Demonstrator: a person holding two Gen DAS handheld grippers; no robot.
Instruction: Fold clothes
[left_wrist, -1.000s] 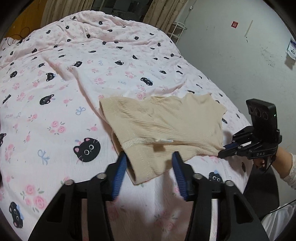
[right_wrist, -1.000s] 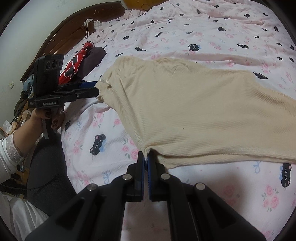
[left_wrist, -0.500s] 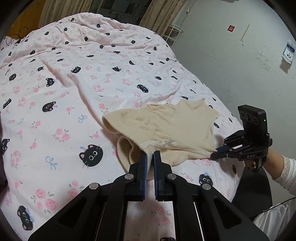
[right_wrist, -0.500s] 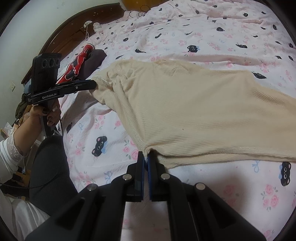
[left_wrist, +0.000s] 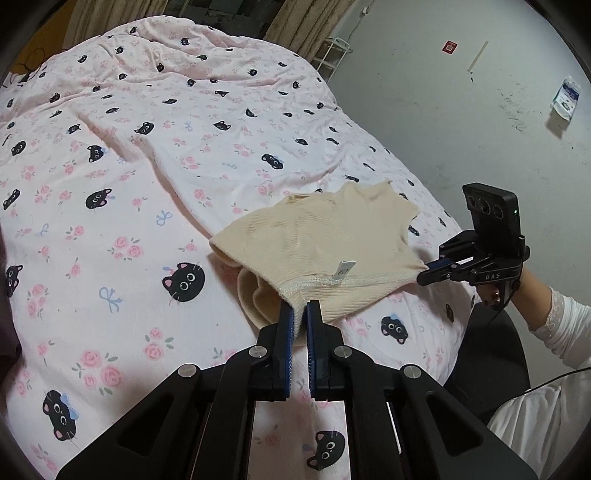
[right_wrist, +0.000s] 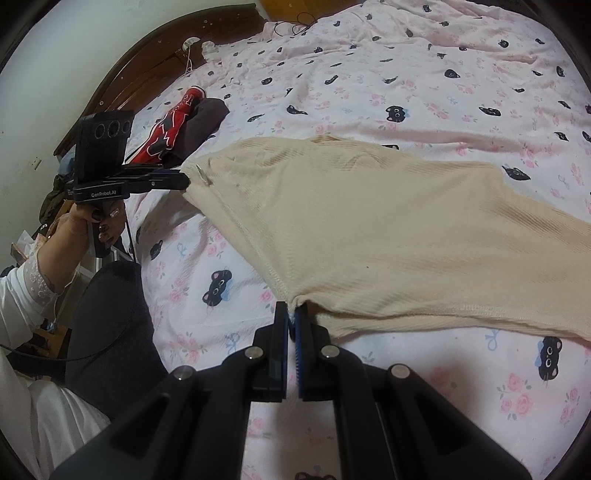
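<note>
Only the right wrist view shows red clothing (right_wrist: 173, 125) beyond the beige top (right_wrist: 369, 221).

Pink cat-print bedspread (left_wrist: 155, 155) is spread over the bed. Red and dark clothes (right_wrist: 184, 125) are heaped near the wooden headboard (right_wrist: 147, 74). Curtains (left_wrist: 306, 26) are hung beyond.

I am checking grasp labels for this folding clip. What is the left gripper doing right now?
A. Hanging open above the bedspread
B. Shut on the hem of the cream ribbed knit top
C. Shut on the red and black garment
B: the left gripper has its blue-padded jaws closed on the stitched hem of the cream ribbed knit top.
</note>
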